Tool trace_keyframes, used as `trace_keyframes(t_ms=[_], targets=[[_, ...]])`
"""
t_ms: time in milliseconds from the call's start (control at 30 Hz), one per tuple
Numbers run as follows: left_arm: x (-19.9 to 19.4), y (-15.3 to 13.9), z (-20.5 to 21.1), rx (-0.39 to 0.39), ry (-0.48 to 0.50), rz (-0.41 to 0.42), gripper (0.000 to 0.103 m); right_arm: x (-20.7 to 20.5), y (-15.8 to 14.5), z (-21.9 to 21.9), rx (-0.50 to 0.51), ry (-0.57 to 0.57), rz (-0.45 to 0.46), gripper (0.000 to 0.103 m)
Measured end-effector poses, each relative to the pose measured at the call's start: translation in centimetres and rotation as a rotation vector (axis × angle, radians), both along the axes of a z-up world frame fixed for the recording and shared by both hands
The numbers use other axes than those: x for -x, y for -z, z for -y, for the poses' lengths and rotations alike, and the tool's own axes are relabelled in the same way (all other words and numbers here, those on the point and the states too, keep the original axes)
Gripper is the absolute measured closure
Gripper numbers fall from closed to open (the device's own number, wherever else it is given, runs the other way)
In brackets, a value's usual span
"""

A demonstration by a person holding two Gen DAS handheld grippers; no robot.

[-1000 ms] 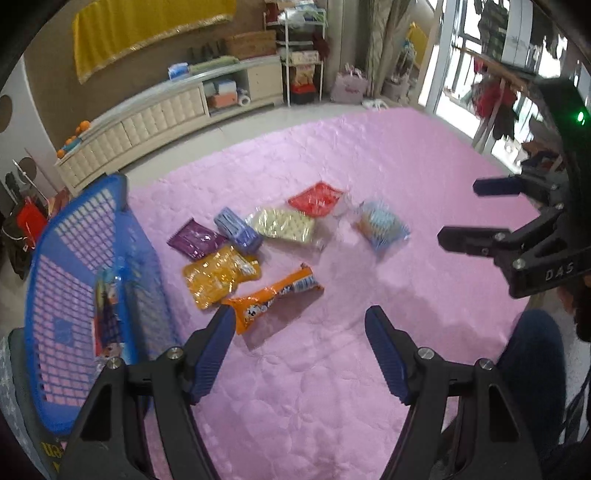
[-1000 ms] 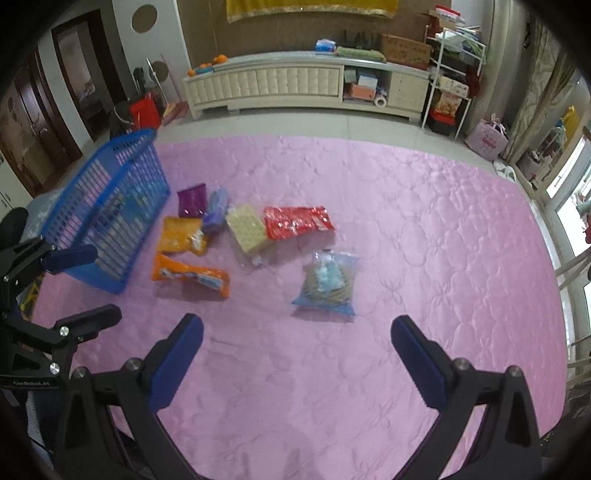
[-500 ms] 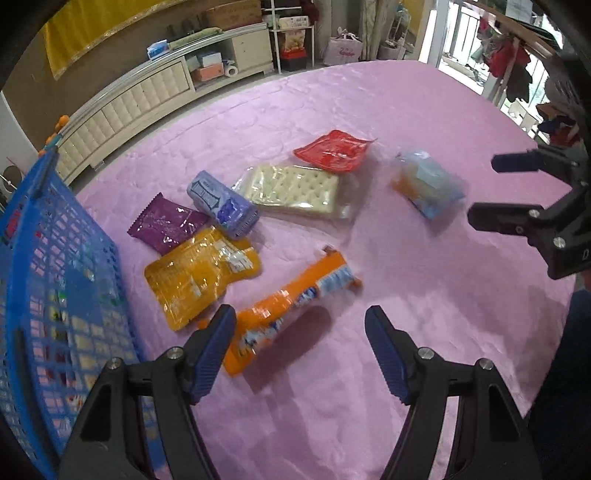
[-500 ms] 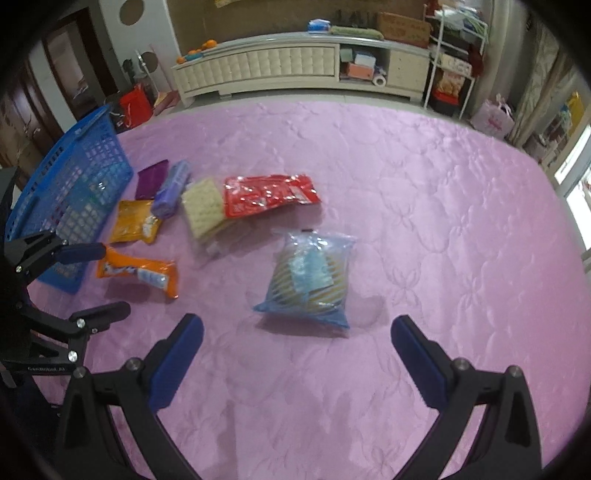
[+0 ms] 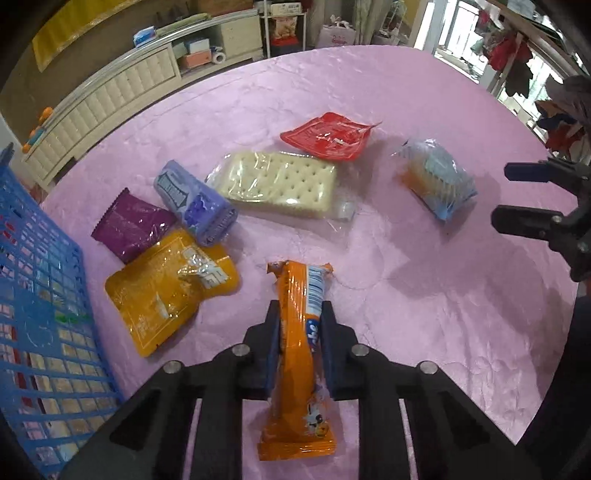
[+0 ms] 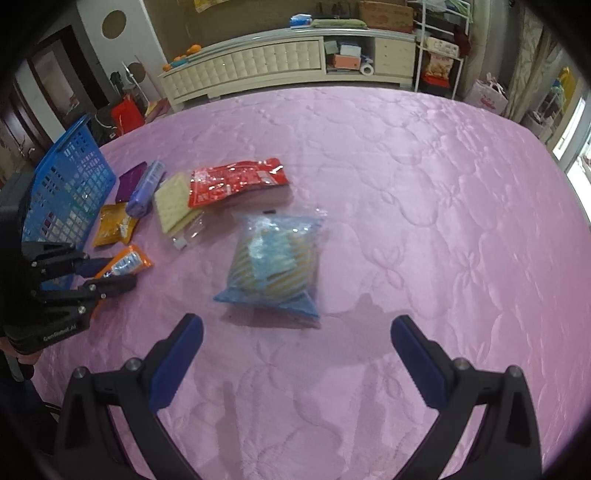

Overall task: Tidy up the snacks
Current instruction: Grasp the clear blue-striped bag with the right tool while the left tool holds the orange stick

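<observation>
The orange snack pack lies on the pink quilted bed, pinched between the fingers of the left claw, beside the blue basket. The right claw gapes wide, holding nothing, near the blue biscuit bag.

A pink quilted bedspread fills the foreground. Behind it a long cream cabinet lines a brown wall. Daylight enters through windows at right.

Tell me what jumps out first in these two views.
The left gripper pinching the long orange snack pack between its fingers, low in the left wrist view. Next, the blue-striped cookie bag lying alone on the pink quilt, ahead of the open right gripper.
</observation>
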State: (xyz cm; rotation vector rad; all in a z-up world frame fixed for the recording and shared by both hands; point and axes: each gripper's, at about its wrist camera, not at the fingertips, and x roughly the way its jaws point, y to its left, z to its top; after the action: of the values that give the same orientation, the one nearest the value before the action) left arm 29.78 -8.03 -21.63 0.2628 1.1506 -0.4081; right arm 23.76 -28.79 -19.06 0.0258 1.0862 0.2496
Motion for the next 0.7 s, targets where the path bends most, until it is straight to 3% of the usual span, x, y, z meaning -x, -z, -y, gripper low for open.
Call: trace_keyframes(t_ms=[267,500,700], targets=[[1.5,-1.9,-0.9,0.075,-0.122,0.021,0.088,0.8,-1.9,0.4,-0.068,-0.025,0.012,0.000],[3.2,-4.2,-0.5,0.060,-0.171,0.123,0.088,0.0,-2.6,-0.1,-0.018,-0.011,0.053,0.000],[3.8,-5.3,-0.4,0.074,-0.196,0.142,0.088,-1.9,-1.5,-2.1,-0.002,-0.065,0.024,0.000]])
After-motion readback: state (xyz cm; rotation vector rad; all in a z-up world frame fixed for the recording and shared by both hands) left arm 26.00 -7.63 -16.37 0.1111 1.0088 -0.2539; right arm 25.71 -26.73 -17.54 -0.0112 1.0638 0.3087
